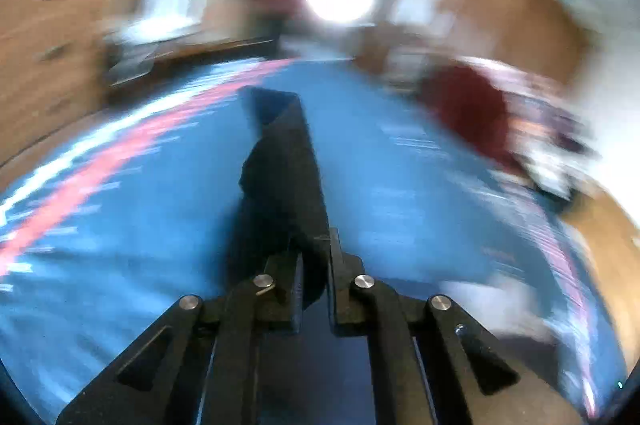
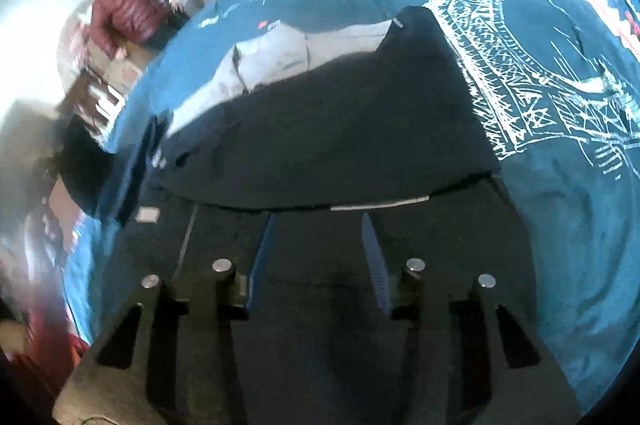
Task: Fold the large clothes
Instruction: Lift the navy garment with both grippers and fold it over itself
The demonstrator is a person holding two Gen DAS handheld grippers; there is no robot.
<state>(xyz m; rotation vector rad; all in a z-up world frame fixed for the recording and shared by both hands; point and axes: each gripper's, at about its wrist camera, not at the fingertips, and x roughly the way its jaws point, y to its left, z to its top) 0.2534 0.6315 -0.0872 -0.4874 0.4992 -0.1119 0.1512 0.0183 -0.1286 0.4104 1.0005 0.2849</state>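
The dark garment (image 2: 328,129) lies spread on the blue bedspread (image 2: 560,225), apparently still unfolded. The left gripper (image 1: 292,153) is clamped on a dark fold of it, lifted above the bedspread. The right gripper (image 2: 320,217) stands wide, its tips hidden beneath the garment's edge.

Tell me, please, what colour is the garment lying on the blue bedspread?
The garment is dark navy, almost black, seen best in the right wrist view.

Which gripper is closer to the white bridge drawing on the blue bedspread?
Right. The right gripper, covered by the dark garment, sits beside the bridge drawing. The left gripper's blurred view shows no drawing.
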